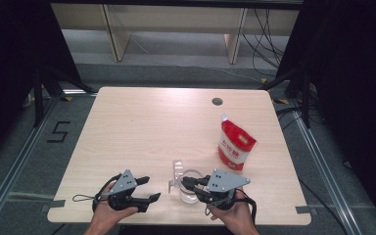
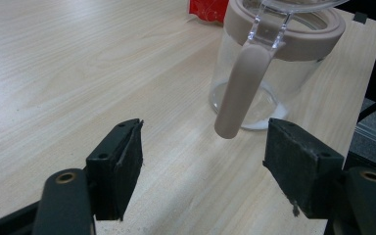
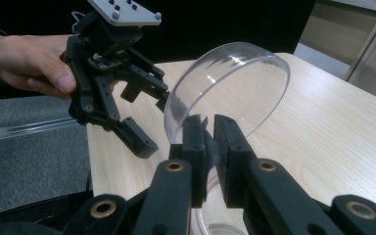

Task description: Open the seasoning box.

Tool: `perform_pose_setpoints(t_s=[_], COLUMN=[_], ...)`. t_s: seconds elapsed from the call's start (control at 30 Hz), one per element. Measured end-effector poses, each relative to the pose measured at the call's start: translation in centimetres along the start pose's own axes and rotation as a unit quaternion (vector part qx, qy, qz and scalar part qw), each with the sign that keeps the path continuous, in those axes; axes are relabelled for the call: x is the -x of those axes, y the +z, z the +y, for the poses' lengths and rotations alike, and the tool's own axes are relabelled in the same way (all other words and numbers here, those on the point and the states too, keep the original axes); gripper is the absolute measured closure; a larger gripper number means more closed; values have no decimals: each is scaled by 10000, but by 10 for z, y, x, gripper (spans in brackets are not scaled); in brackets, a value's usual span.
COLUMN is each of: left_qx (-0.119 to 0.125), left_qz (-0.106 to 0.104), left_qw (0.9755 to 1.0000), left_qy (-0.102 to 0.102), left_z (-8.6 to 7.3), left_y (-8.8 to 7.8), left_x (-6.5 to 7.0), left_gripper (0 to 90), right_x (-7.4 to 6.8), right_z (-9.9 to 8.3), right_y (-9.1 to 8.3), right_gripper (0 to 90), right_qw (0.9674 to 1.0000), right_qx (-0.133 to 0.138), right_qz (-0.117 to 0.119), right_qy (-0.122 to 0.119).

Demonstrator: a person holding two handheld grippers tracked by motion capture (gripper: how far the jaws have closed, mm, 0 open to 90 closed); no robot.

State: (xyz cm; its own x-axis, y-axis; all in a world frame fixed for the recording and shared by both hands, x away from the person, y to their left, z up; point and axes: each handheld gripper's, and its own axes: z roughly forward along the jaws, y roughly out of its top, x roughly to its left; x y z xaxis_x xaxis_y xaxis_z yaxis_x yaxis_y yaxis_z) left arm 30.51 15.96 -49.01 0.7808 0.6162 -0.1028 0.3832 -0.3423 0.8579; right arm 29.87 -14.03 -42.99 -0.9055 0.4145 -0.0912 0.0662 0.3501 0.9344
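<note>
A clear jar [image 1: 190, 195] with a beige collar [image 2: 293, 34] and a beige handle [image 2: 242, 85] stands near the table's front edge. Its clear domed lid [image 3: 225, 90] is tipped up on edge. My right gripper [image 3: 208, 129] is shut on the lid's lower edge, seen from above at the jar's right side [image 1: 186, 184]. My left gripper [image 2: 203, 147] is open and points at the handle from a short way off, touching nothing. It sits left of the jar [image 1: 151, 188]. A red and white pouch [image 1: 235, 144] stands behind and to the right of the jar.
The pale wooden table [image 1: 142, 127] has a round cable hole [image 1: 217, 101] at the back. Its front edge lies just below both hands. A hand [image 3: 29, 63] holds the left gripper [image 3: 122, 98] across from the lid. Dark curtains flank the table.
</note>
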Motion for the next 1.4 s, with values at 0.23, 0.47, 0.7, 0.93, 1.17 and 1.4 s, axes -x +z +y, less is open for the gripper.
perform_pose_setpoints(t_s=[0.23,0.47,0.7,0.93,1.17,1.4], left_qx=[118,100,64,127,135,153], left_qz=[-58,-105,-105,-136,-99,-28], left_qw=[9998,9999,9999,9997,9996,9994], left_qy=[-127,-89,-63,-178,-215,-305], left_z=[0,-1,-1,0,1,0], left_y=[2,3,2,1,1,-1], left_x=[2,2,2,1,1,6], left_gripper=[301,301,300,260,179,172], right_x=[-3,-4,5,24,38,44], right_z=[0,0,-4,-17,-30,-47], right_y=[1,2,-13,-42,-66,-85], right_gripper=[836,832,803,635,483,389], right_qw=[9999,9999,9999,9979,9932,9840], right_qx=[-53,-55,48,8,6,-104], right_qz=[105,102,-124,-591,-1028,-1472], right_qy=[45,16,95,276,546,999])
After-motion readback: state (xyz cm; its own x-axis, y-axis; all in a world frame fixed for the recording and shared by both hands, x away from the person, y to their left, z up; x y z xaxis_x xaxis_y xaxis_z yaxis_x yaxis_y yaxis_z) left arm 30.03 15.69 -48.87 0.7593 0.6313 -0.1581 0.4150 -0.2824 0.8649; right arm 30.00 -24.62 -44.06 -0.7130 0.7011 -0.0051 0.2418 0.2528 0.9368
